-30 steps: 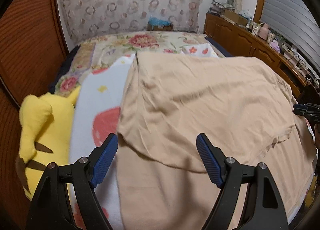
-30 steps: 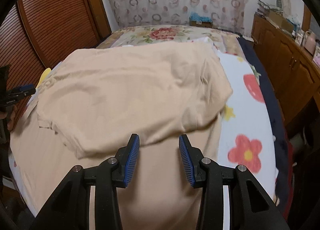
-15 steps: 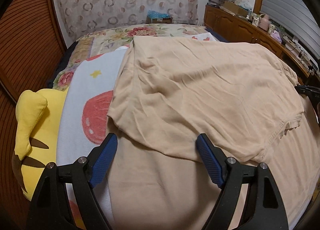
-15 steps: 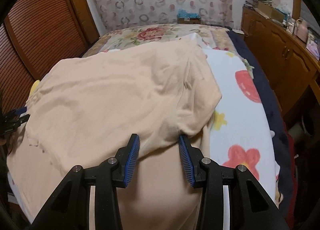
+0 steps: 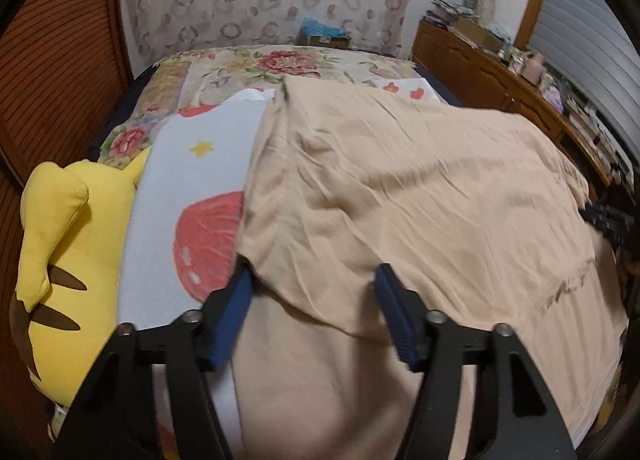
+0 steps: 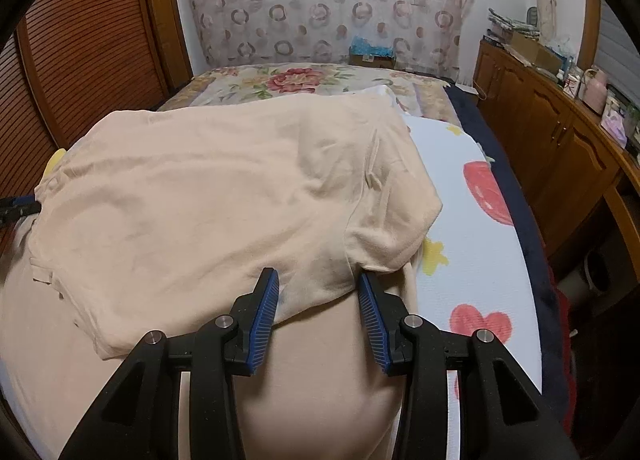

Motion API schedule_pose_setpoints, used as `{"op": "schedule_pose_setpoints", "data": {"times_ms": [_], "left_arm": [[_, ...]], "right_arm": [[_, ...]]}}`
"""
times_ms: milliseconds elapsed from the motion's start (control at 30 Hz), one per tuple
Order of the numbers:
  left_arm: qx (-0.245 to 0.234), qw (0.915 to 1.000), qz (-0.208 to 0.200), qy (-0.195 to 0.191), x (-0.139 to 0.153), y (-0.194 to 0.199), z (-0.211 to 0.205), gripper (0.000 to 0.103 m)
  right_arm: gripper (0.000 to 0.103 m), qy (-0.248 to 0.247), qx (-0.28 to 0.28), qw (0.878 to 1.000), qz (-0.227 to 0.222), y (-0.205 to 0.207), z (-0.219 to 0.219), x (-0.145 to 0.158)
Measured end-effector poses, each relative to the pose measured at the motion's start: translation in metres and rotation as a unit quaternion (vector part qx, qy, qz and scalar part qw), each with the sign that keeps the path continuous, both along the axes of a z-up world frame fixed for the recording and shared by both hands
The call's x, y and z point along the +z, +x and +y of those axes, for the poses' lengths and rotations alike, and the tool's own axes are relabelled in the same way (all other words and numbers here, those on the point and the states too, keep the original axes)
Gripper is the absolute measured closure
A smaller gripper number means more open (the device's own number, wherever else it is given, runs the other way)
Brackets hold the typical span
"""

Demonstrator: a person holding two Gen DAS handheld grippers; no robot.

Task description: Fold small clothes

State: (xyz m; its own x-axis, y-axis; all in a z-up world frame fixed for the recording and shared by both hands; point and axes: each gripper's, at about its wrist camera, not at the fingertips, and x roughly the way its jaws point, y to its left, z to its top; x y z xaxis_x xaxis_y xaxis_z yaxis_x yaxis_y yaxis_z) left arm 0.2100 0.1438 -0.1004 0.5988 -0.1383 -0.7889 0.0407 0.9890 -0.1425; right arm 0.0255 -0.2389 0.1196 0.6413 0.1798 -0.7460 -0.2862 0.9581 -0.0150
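Note:
A beige shirt (image 5: 400, 196) lies spread on the bed, its far part folded over toward me; it also shows in the right wrist view (image 6: 208, 188). My left gripper (image 5: 314, 284) is open, its blue pads straddling the near left edge of the folded layer. My right gripper (image 6: 318, 292) is open, its pads either side of the near right edge of the fold, by the sleeve (image 6: 392, 244). Each gripper's tip shows at the edge of the other's view.
A yellow plush toy (image 5: 60, 244) lies at the bed's left side. A white blanket with red fruit prints (image 6: 472, 244) covers the bed under the shirt. A wooden cabinet (image 6: 552, 132) with clutter runs along the right. Slatted wooden doors (image 6: 88, 44) stand left.
Both grippers have moved forward and down to the folded edge of the shirt. The left jaws have narrowed a little. The fabric now lies between the pads of each.

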Motion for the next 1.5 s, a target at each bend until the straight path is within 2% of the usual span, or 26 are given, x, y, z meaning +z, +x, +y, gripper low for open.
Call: {"op": "schedule_pose_setpoints", "data": {"times_ms": [67,167,267,467,533,600,733,867,900,1000,1233,1367,1500], "left_arm": [[0.004,0.9999,0.003,-0.01,0.0,0.005,0.004,0.048],[0.012,0.9998,0.006,-0.011,0.001,0.013,0.007,0.057],[0.004,0.9997,0.011,-0.021,0.002,0.018,0.005,0.074],[0.004,1.0,0.006,0.007,0.003,0.021,0.003,0.096],[0.004,0.9999,-0.006,0.008,0.008,0.017,0.003,0.097],[0.005,0.9988,-0.037,0.031,0.021,0.005,-0.003,0.097],[-0.003,0.9973,-0.065,0.033,0.041,-0.009,-0.008,0.098],[-0.007,0.9962,-0.082,0.028,0.054,-0.016,-0.009,0.098],[-0.005,0.9955,-0.09,0.027,0.058,-0.019,-0.009,0.098],[-0.004,0.9945,-0.102,0.02,0.065,-0.023,-0.011,0.098],[0.004,0.9897,-0.143,-0.001,0.089,-0.047,-0.007,0.098],[0.004,0.9855,-0.169,-0.015,0.103,-0.077,-0.004,0.098],[0.003,0.9849,-0.172,-0.019,0.105,-0.106,0.0,0.098]], "right_arm": [[0.06,-0.001,0.0,1.0,0.0,0.009,0.005,-0.003],[0.06,-0.001,0.001,1.0,0.001,0.035,0.011,-0.009],[0.06,0.0,0.001,1.0,0.0,0.035,0.011,-0.01],[0.06,-0.001,-0.001,1.0,-0.001,0.038,0.01,-0.01],[0.06,0.005,-0.012,1.0,0.0,0.04,0.006,-0.008],[0.06,0.017,-0.031,0.999,0.004,0.044,-0.002,-0.008],[0.062,0.026,-0.045,0.999,0.014,0.055,-0.007,-0.007],[0.08,0.01,-0.041,0.999,0.014,0.061,0.0,-0.009],[0.093,0.009,-0.041,0.999,0.014,0.063,0.0,-0.008],[0.098,0.025,-0.028,0.999,0.001,0.063,0.003,-0.003],[0.099,0.041,-0.008,0.996,-0.081,0.041,-0.01,0.03],[0.099,0.055,0.007,0.993,-0.101,0.02,-0.021,0.045],[0.099,0.064,0.027,0.992,-0.11,-0.009,-0.037,0.046]]}}
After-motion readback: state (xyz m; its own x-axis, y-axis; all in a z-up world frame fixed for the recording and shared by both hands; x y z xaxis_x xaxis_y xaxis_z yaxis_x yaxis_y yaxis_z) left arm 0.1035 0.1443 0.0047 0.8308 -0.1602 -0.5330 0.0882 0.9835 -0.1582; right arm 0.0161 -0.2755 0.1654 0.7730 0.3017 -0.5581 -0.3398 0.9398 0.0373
